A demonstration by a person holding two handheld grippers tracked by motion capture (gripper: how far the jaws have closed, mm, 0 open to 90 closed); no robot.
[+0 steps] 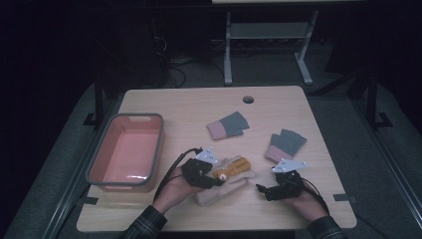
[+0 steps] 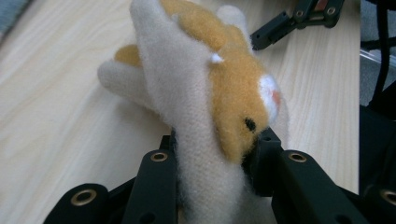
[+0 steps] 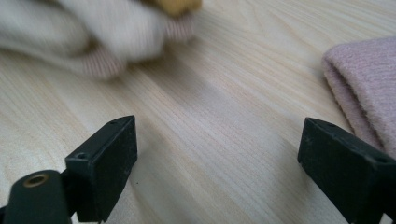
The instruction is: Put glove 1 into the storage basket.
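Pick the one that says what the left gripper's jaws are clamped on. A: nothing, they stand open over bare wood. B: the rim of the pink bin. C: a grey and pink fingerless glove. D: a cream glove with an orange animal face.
D: in the left gripper view, the left gripper has its jaws pressed on both sides of the cream glove with the orange animal face.

The worktop (image 1: 278, 107) is pale wood grain with rounded corners and a round cable hole (image 1: 248, 99) near its far edge. Grey floor (image 1: 59, 164) surrounds it. Beyond the far edge a white metal table frame (image 1: 268, 37) stands in a dark, dimly lit room, with cables (image 1: 174, 64) lying on the floor at far left.
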